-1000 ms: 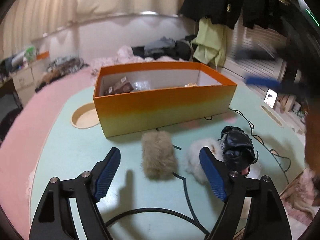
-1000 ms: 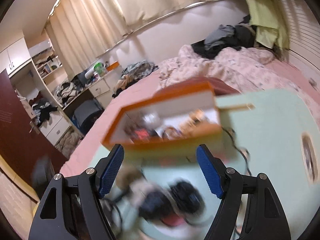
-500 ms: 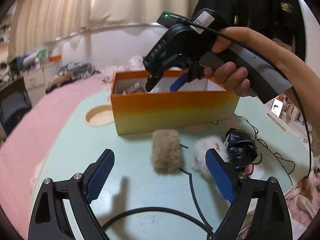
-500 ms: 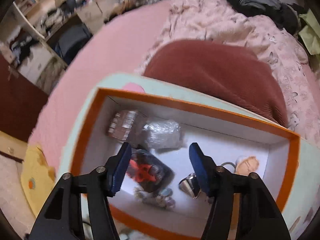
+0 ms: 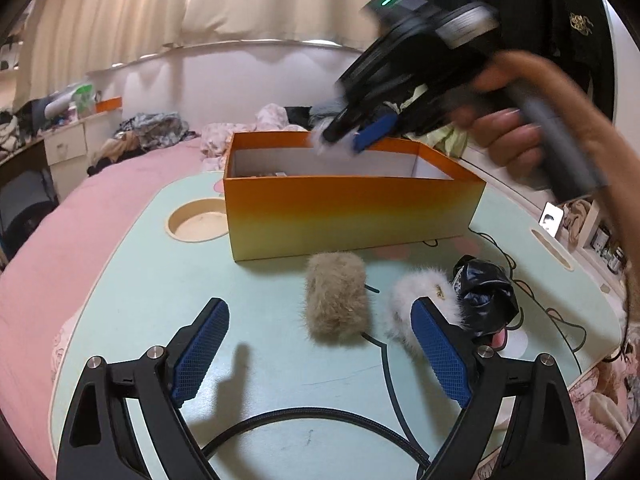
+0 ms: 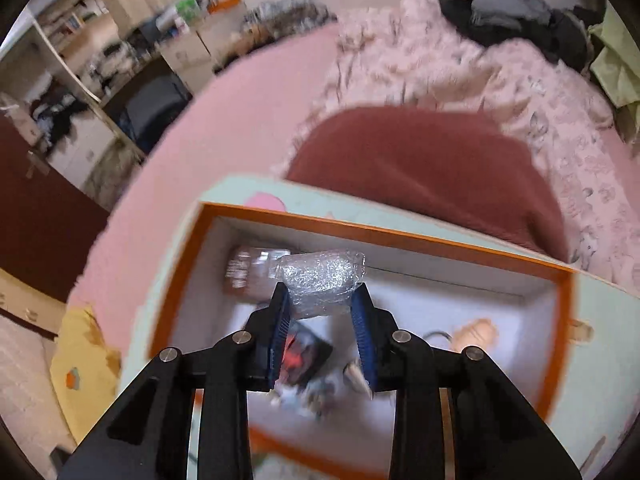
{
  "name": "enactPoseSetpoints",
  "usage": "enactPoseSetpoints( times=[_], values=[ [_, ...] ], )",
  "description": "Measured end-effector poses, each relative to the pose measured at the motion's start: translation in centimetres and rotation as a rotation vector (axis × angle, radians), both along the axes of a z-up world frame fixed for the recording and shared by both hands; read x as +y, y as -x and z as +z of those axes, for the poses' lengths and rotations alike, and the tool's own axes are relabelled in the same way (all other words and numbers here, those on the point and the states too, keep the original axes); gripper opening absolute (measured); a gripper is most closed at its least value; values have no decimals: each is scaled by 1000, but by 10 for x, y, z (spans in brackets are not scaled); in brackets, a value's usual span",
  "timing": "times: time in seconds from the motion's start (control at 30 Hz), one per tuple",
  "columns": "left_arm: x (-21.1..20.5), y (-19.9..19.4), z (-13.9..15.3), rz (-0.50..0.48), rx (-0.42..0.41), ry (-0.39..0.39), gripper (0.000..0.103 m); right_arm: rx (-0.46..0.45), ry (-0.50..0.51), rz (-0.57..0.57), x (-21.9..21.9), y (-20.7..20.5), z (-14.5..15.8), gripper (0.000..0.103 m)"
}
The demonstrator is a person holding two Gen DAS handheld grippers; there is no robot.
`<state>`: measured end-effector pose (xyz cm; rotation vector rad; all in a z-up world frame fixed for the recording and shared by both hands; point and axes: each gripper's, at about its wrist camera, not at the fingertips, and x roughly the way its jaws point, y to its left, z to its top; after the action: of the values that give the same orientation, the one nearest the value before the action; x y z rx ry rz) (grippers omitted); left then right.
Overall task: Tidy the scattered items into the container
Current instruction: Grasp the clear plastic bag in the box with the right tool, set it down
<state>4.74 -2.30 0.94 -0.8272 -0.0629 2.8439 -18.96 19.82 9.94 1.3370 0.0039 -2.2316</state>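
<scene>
An orange box (image 5: 352,208) stands on the pale green table (image 5: 160,300). In front of it lie a tan furry pouch (image 5: 336,296), a white fluffy item (image 5: 416,300) and a crumpled black item (image 5: 484,292). My left gripper (image 5: 320,356) is open and empty, low over the table before the tan pouch. My right gripper (image 6: 322,304) is shut on a clear bubble-wrap bundle (image 6: 320,280) above the box (image 6: 384,236). It also shows in the left wrist view (image 5: 360,136), over the box's rear rim.
Inside the box lie a brown packet (image 6: 248,272), a dark card with red print (image 6: 300,356) and a small peach figure (image 6: 476,332). A black cable (image 5: 304,416) loops on the table near me. A round cup recess (image 5: 196,224) sits left of the box. Pink bed surrounds the table.
My right gripper has narrowed and closed on the bubble-wrap bundle that lay in the box, and holds it raised. My left gripper has stayed open, drifting slightly.
</scene>
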Motion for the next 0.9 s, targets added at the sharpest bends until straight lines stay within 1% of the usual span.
enactPoseSetpoints(
  times=[0.1,0.13,0.2,0.27,0.4,0.5,0.53,0.6,0.63,0.77,0.8,0.83,0.87,0.9],
  values=[
    [-1,1,-1,2,-5,-7,92,86,33,18,24,-42,30,32],
    [-2,2,-2,2,-8,-10,92,103,33,19,29,-53,34,32],
    [-3,4,-3,3,-12,-11,92,138,-5,14,49,-85,34,32],
    [-2,4,-4,3,-17,-10,92,135,-26,-8,68,-105,19,32],
    [-1,5,-6,2,-29,-8,92,39,-60,-106,107,-123,-34,32],
    [1,6,-7,2,-33,2,92,-30,-65,-143,120,-127,-69,32],
    [1,6,-7,2,-34,5,92,0,-71,-146,118,-130,-73,32],
    [2,7,-8,5,-38,14,92,72,-133,-144,104,-134,-75,32],
    [3,6,-8,7,-40,20,92,97,-169,-142,94,-134,-75,32],
    [1,5,-8,7,-32,14,92,169,-234,-128,70,-135,-78,34],
    [-1,5,-8,7,-33,7,92,186,-241,-141,68,-136,-79,39],
    [-1,6,-7,12,-40,7,92,198,-246,-161,70,-137,-81,52],
    [-1,8,-6,20,-51,21,92,229,-261,-210,72,-140,-81,61],
    [1,9,-2,24,-60,39,92,264,-251,-241,74,-144,-81,73]
  ],
)
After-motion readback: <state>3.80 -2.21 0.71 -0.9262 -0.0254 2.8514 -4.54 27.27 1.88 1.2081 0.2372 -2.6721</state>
